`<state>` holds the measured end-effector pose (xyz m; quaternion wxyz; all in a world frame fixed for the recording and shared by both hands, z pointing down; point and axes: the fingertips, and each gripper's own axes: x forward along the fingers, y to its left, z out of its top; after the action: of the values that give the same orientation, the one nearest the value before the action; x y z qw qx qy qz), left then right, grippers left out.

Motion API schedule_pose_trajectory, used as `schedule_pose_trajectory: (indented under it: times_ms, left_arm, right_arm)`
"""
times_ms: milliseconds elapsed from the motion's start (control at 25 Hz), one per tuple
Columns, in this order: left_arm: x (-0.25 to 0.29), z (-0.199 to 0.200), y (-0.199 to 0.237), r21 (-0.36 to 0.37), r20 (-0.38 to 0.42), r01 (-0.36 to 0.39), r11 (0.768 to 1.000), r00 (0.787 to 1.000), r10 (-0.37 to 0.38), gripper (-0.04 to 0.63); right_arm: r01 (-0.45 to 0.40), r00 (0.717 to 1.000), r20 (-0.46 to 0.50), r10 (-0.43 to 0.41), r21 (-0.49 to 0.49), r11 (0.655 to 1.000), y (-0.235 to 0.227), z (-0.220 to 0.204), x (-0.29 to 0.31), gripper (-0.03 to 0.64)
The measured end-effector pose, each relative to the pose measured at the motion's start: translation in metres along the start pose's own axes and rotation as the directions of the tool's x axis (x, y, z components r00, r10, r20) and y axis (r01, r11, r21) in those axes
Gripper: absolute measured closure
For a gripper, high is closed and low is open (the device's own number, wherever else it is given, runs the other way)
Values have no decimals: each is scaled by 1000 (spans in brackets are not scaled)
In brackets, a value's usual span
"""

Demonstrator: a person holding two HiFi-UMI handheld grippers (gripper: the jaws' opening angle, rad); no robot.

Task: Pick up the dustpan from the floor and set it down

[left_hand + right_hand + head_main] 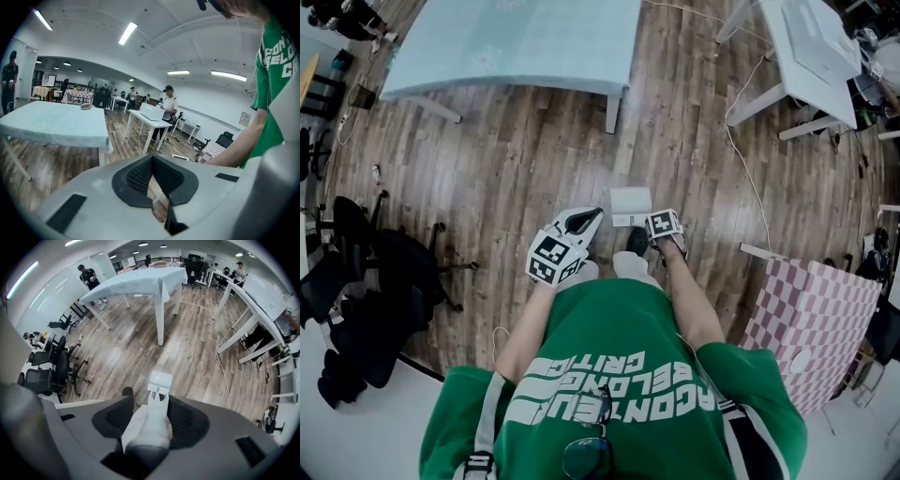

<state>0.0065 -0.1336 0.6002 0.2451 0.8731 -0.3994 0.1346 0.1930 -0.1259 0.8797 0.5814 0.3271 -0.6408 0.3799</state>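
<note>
The white dustpan (630, 204) rests on the wood floor (534, 150) at the centre of the head view. Its handle rises between the spread jaws of the right gripper (151, 401), which do not press on it. The left gripper (153, 159) is clenched, tips together, on nothing. The green shirt (609, 375) bears white lettering, upside down; "BELONG" is legible

"BELONG" on green shirt (609, 323)
</note>
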Motion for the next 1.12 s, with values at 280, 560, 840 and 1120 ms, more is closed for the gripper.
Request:
schedule_pose_trajectory:
  times_ms: [280, 560, 840, 1120]
  left_arm:
    - [4, -3, 4, -22, 1, -27, 999, 1000, 27, 603]
    - [0, -4, 3, -36, 15, -55, 998, 998, 56, 603]
    - [-6, -4, 10, -49, 33, -94, 994, 995, 96, 603]
    - [-17, 4, 15, -35, 62, -113, 993, 991, 115, 603]
  right_arm:
    - [11, 1000, -12, -12, -9, 1000, -11, 11, 5, 403]
    - [-8, 1000, -29, 8, 15, 1000, -10, 11, 5, 403]
    - [97, 993, -68, -96, 15, 995, -25, -7, 12, 466]
    - [151, 988, -25, -151, 9, 988, -39, -8, 0, 492]
